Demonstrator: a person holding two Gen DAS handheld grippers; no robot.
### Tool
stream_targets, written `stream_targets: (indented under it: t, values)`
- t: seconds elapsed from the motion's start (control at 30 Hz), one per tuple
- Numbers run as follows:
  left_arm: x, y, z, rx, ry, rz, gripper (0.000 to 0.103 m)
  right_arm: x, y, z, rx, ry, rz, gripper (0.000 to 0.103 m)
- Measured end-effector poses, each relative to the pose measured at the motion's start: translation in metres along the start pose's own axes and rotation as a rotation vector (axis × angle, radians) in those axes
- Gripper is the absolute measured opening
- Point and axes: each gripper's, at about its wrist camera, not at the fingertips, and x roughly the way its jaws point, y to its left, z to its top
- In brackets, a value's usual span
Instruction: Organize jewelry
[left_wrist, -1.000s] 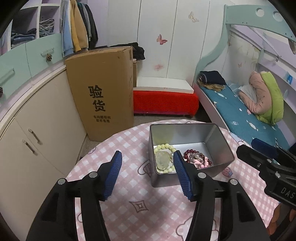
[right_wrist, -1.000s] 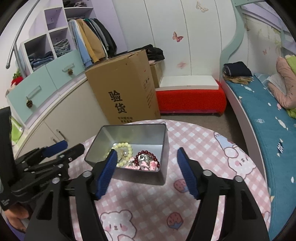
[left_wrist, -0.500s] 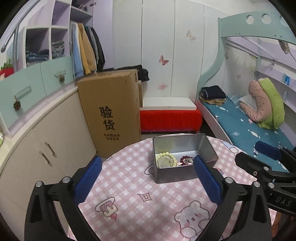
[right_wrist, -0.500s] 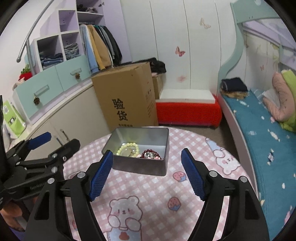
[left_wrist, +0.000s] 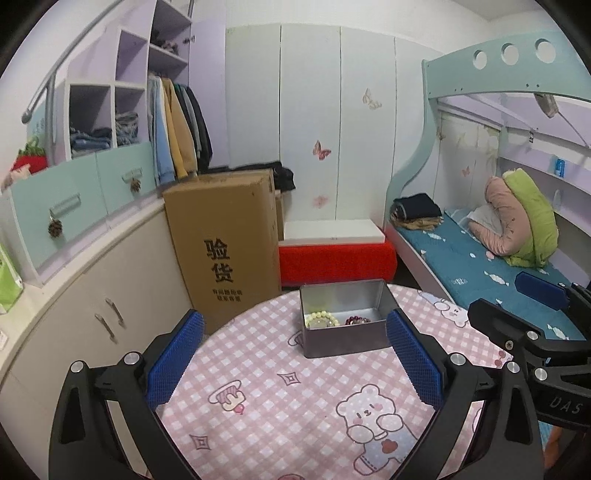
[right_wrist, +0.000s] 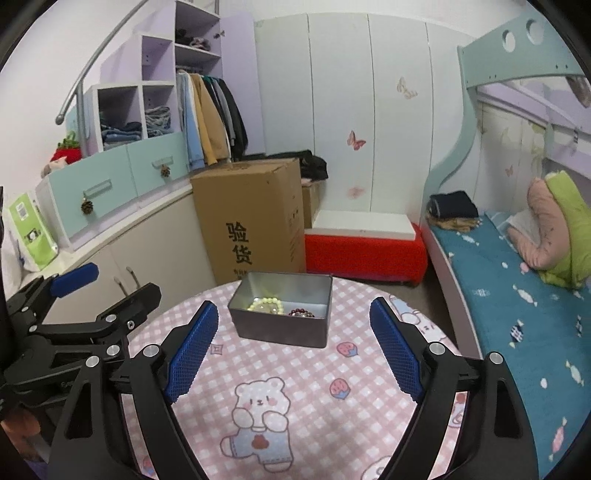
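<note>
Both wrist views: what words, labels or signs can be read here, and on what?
"验货": large black print on the cardboard box, clear in both views.
Smaller lines under it: too small to read.
"DAS": on the right gripper body at the left view's edge; any further letters are cut off.
Green package on the counter: print too small to read.

Round pink-checked table (left_wrist: 280, 402); metal tin (left_wrist: 345, 334) on it.

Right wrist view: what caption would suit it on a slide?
Open right tool above a pink checked tablecloth, facing a metal tin holding bead bracelets.
</note>
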Motion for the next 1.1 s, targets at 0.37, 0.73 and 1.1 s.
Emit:
stream_targets:
  t: [0.37, 0.73, 1.1]
  values:
    - [-0.066, -0.006, 0.003, 0.004, -0.146, 0.012, 0.096, -0.069, 0.012, 0.003, -0.032, -0.122, -0.035, 0.085]
    - [-0.106, -0.012, 0.001, 0.000, -0.249, 0.011, 0.096, -0.108, 0.022, 0.005, -0.041, -0.196, -0.042, 0.086]
    - [-0.120, -0.016, 0.002, -0.002, -0.298, 0.011, 0.096, -0.122, 0.022, 0.003, -0.039, -0.232, -0.053, 0.089]
